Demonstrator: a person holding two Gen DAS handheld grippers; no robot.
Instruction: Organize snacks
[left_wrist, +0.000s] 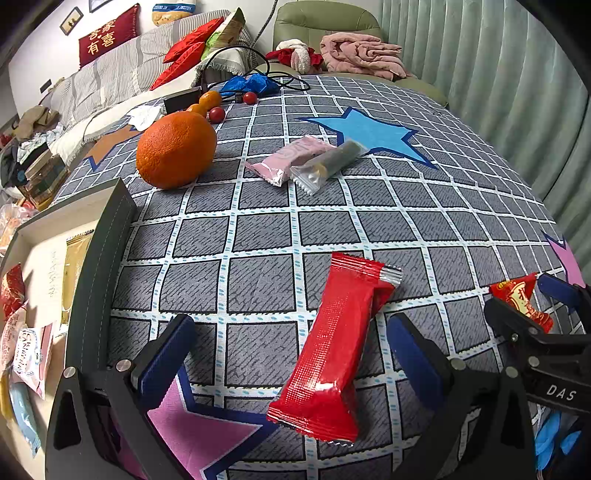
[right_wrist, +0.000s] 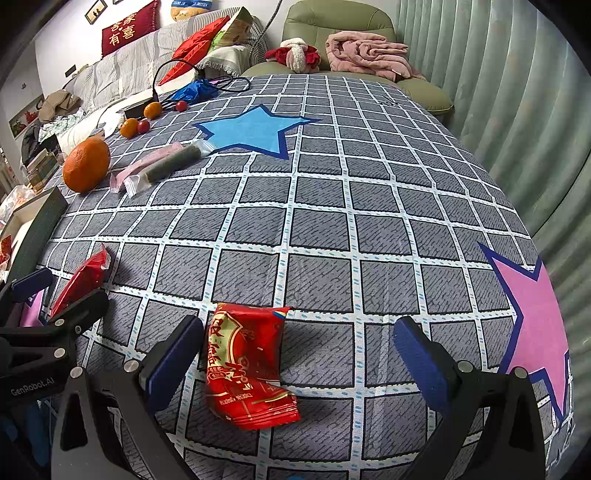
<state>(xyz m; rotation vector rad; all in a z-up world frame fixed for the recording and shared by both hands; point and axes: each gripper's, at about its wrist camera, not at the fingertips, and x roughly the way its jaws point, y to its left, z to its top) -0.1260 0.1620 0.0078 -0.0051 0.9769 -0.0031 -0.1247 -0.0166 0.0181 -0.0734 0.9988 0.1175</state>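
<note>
Your left gripper (left_wrist: 291, 362) has its jaws spread around the long red snack bar (left_wrist: 332, 350), which lies slanted across the gap on the checked surface (left_wrist: 258, 229); close now and one pad may catch only the crinkly end, so the wrapper could twist or slip out. Your right gripper (right_wrist: 295, 358) is also spread wide, low over the printed red packet (right_wrist: 245, 365), which sits nearer its left pad. The box (left_wrist: 99, 258) with sorted snacks waits at the far left.
</note>
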